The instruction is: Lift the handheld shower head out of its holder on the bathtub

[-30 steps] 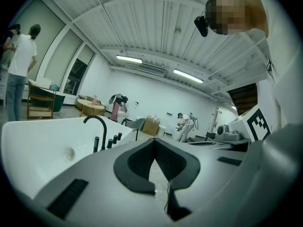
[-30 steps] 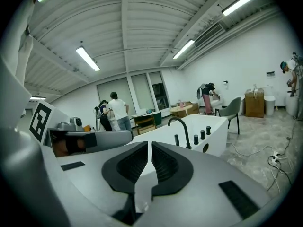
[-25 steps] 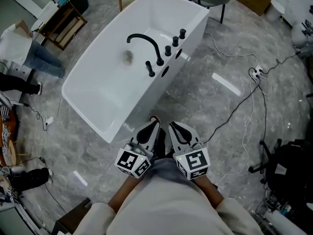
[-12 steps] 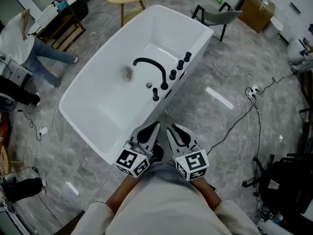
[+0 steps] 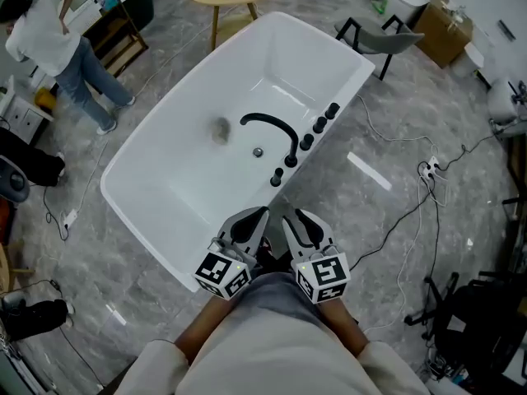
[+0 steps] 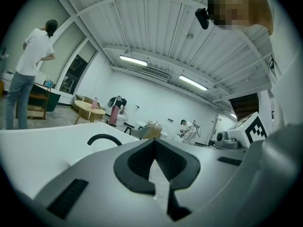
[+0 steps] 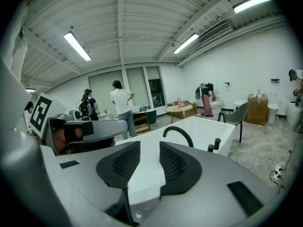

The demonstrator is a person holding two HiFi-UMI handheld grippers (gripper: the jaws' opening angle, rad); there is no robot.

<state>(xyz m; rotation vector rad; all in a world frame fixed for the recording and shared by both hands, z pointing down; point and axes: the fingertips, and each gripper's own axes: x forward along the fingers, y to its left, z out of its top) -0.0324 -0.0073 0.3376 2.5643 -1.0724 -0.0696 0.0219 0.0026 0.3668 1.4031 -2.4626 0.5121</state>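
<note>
One white bathtub stands on grey marbled floor.

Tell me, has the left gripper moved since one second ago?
Yes. The left gripper has come toward the black taps on the bathtub rim.

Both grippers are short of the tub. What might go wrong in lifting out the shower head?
1. The shower head ends a row of similar black knobs beside the spout on the tub; a gripper may close on the wrong one.
2. The left gripper is shut; only the right gripper, whose empty jaws have just been opening, looks ready.
3. A power strip lies on the floor right of the tub: a possible trip.
</note>
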